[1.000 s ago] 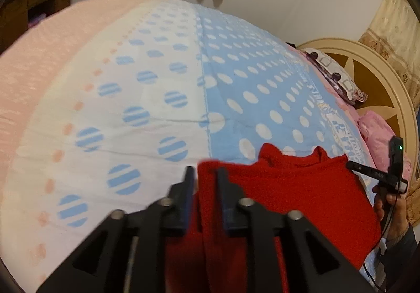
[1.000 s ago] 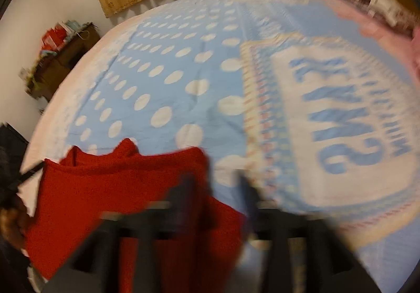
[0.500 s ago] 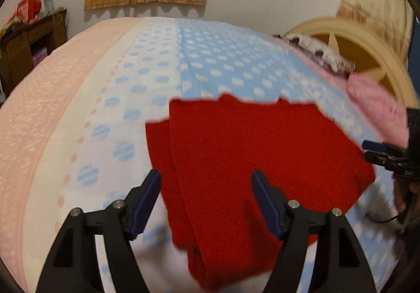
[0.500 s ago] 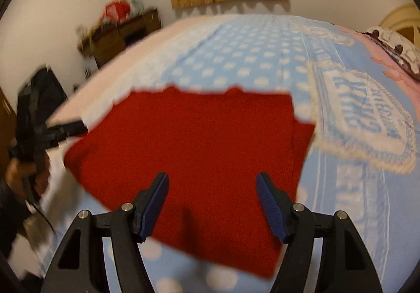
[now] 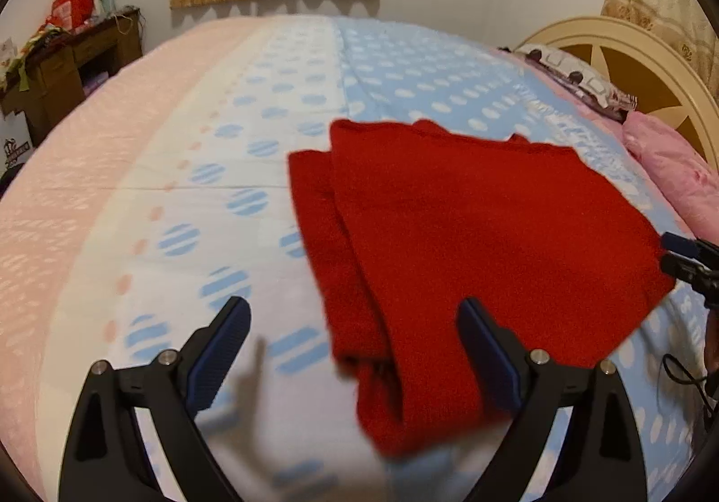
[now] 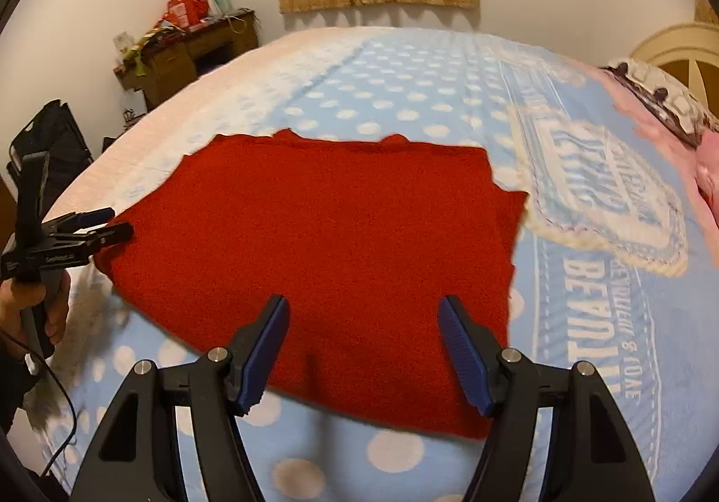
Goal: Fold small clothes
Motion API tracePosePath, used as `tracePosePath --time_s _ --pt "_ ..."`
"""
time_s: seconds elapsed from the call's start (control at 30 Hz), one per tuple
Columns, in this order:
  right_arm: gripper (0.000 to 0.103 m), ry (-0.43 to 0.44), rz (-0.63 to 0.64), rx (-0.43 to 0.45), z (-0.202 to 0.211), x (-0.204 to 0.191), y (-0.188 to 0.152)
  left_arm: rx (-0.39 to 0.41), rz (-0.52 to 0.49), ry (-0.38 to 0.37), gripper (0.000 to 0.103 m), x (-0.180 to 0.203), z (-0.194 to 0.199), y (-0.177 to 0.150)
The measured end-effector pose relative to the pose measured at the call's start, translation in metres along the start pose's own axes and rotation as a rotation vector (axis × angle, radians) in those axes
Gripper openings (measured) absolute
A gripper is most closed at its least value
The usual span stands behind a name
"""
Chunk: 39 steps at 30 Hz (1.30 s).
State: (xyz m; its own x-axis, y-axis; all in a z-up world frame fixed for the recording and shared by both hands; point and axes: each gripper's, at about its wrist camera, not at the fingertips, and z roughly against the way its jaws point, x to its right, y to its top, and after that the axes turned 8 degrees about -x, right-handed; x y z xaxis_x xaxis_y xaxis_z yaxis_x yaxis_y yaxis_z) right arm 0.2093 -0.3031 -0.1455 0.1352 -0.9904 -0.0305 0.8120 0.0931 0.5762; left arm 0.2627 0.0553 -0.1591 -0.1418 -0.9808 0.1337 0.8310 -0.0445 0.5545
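Note:
A red knitted garment [image 5: 472, 232] lies folded flat on the bed [image 5: 179, 187], with a narrow folded strip along its left side. My left gripper [image 5: 352, 308] hovers over its near left corner. Its jaws are opening wide and the pads touch nothing. In the right wrist view the same garment [image 6: 337, 223] spreads out ahead of my right gripper [image 6: 365, 306], which is open above its near edge. Each gripper also shows in the other's view: the right gripper [image 5: 687, 259] sits at the garment's right corner, and the left gripper [image 6: 90, 228] at its left corner.
The bed cover [image 6: 404, 97] is blue with white dots and carries a printed patch [image 6: 606, 196]. A cream headboard [image 5: 629, 66] and pink pillow [image 5: 674, 174] lie to the right. A cluttered wooden desk [image 6: 188, 52] stands by the far wall. A hand [image 6: 27, 313] holds the left gripper.
The left gripper was shut on the garment's folded edge and has let go and opened wide. Both grippers have drawn back, and the garment now lies flat ahead of them.

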Motion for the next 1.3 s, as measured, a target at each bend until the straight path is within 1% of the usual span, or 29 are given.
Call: tracePosePath --time_s 0.07,0.17,0.27,0.33,0.47,0.57,0.63,0.73,0.93,1.0,1.13,1.2,1.3 --pt "0.069 -0.01 -0.007 -0.025 -0.011 -0.001 -0.001 0.01 0.019 -0.022 0.097 -0.005 0.005 -0.007" --pt "0.069 -0.024 -0.047 -0.085 -0.037 0.009 -0.007 -0.016 0.029 0.006 0.098 -0.01 -0.005 -0.014" --pt "0.07 -0.041 -0.016 -0.047 -0.04 0.007 -0.014 -0.025 0.069 -0.008 0.103 -0.017 -0.017 -0.019" --pt "0.07 -0.054 -0.01 -0.048 -0.038 0.005 -0.015 -0.007 0.082 -0.014 0.103 -0.018 -0.017 -0.021" --pt "0.07 -0.065 -0.052 -0.011 -0.024 0.008 -0.017 0.013 0.068 -0.011 0.103 -0.017 -0.017 -0.026" --pt "0.07 -0.083 -0.035 -0.052 -0.036 0.011 -0.021 0.029 0.069 -0.019 0.103 -0.018 -0.016 -0.029" --pt "0.07 -0.108 -0.008 -0.048 -0.038 0.007 -0.02 0.037 0.066 -0.015 0.103 -0.017 -0.016 -0.03" --pt "0.07 -0.126 -0.032 -0.057 -0.033 0.002 -0.015 0.045 0.073 -0.026 0.103 -0.019 -0.014 -0.032" --pt "0.07 -0.19 0.023 -0.044 -0.024 -0.024 -0.016 0.05 0.088 -0.051 0.103 -0.022 -0.01 -0.034" --pt "0.07 -0.191 0.053 -0.035 -0.02 -0.035 -0.017 0.043 0.102 -0.068 0.103 -0.025 -0.007 -0.034" --pt "0.07 -0.198 0.174 -0.002 -0.013 -0.073 -0.015 0.032 0.137 -0.089 0.103 -0.032 0.0 -0.037" --pt "0.07 -0.201 0.245 0.006 -0.015 -0.097 -0.015 0.026 0.134 -0.093 0.103 -0.034 0.002 -0.039" --pt "0.07 -0.2 0.312 0.015 -0.019 -0.123 -0.014 0.015 0.123 -0.09 0.103 -0.036 0.006 -0.039"
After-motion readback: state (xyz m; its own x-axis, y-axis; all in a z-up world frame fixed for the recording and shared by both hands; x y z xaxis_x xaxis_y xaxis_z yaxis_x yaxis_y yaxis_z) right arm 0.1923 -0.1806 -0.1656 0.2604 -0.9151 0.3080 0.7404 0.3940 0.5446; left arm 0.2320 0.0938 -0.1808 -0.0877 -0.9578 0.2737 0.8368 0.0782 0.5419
